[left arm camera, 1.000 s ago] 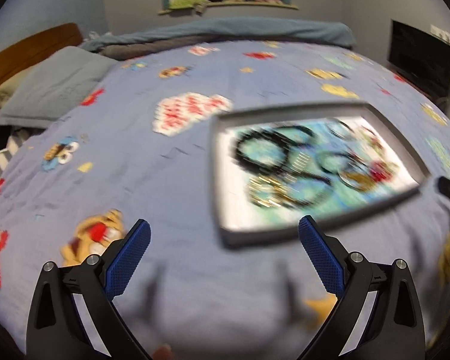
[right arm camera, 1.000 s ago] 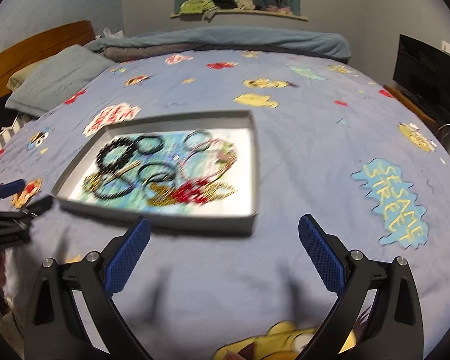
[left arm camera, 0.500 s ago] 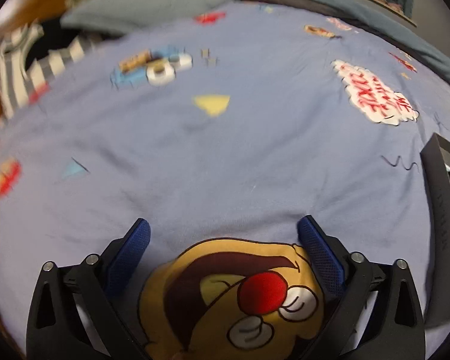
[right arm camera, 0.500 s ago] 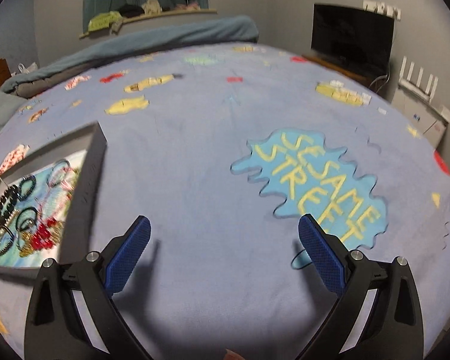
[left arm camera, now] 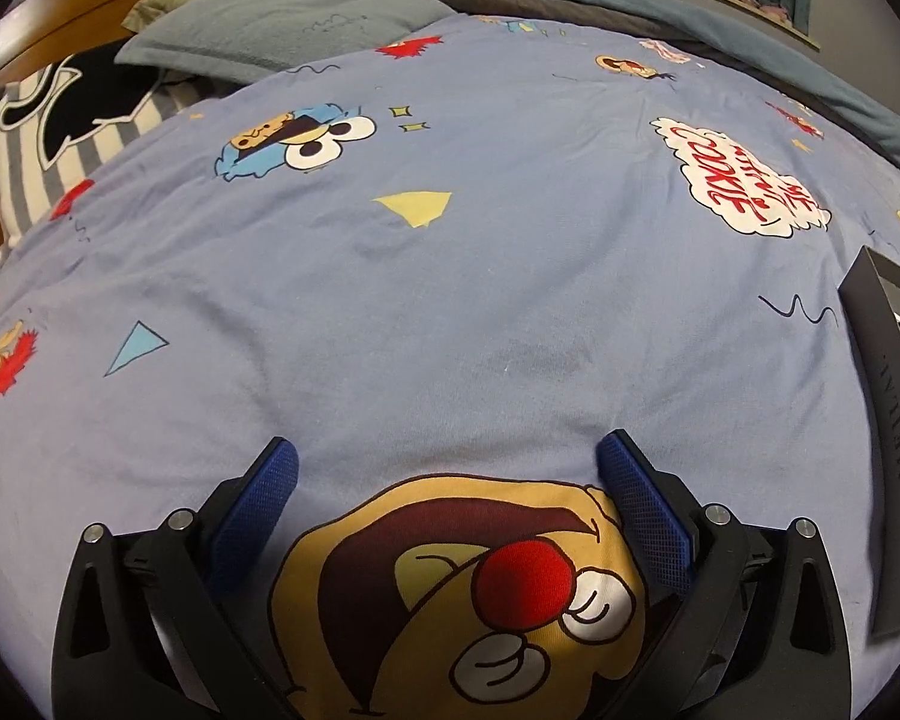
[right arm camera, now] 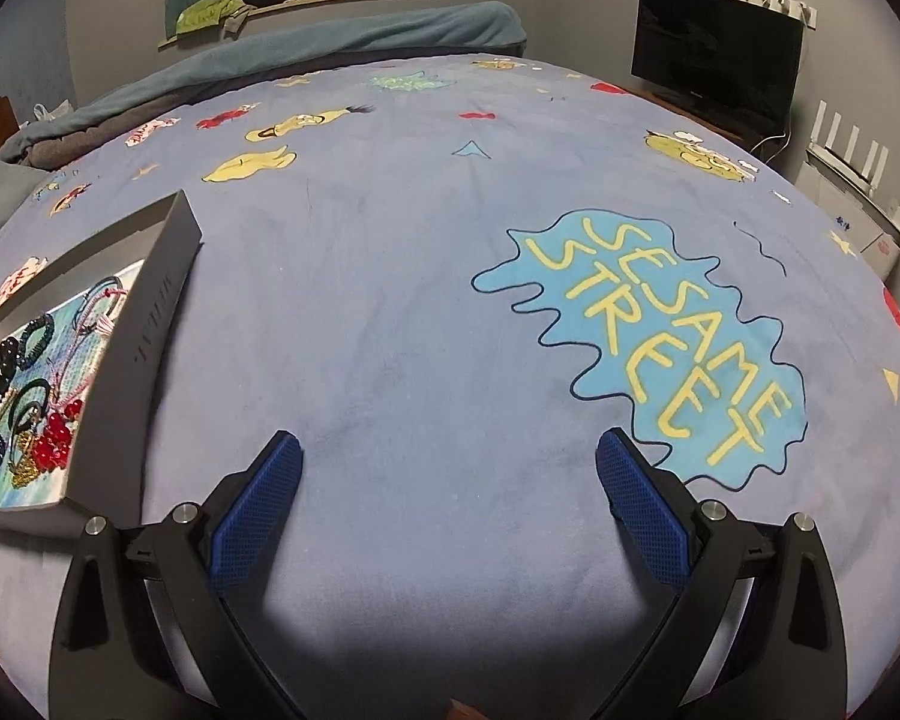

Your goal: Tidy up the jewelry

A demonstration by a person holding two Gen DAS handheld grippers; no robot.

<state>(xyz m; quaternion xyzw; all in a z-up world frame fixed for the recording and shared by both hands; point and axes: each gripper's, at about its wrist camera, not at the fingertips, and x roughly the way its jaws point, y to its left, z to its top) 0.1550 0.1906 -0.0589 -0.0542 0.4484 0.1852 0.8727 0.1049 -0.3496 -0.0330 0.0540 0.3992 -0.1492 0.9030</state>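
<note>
Left wrist view: the grey tray point(left arm camera: 876, 396) is cut off at the right border, so only one outer wall and a thin strip of its inside show; a few dark beads there are too small to name. The left gripper point(left arm camera: 447, 459) sits low over the blue bedspread point(left arm camera: 450, 276), its jaws spread wide with nothing between them but a printed cartoon face point(left arm camera: 480, 588) on the cloth. Whether the fingertips point(left arm camera: 279, 462) touch the fabric cannot be told. Ahead of the gripper the bedspread runs bare up to a grey pillow point(left arm camera: 288, 18) and a striped cushion point(left arm camera: 60, 126) by the wooden headboard point(left arm camera: 60, 6). The tray lies well to the right of the gripper.

Right wrist view: the tray point(right arm camera: 150, 324) sits at the left border, its near corner partly hidden behind the gripper's left finger and its far side cropped. Inside it lies a tangle of jewelry: black bead bracelets point(right arm camera: 0, 372), a red bead cluster point(right arm camera: 57, 438), gold chain point(right arm camera: 27, 462) and pale pink cord point(right arm camera: 99, 315), overlapping so that separate pieces are hard to count. The right gripper point(right arm camera: 448, 459) hangs over the bedspread point(right arm camera: 390, 300), jaws wide and holding nothing. Open cloth stretches ahead and rightward, past a "Sesame Street" print point(right arm camera: 648, 348), to the bed's edge, where a dark screen point(right arm camera: 714, 54) stands against the wall.
</note>
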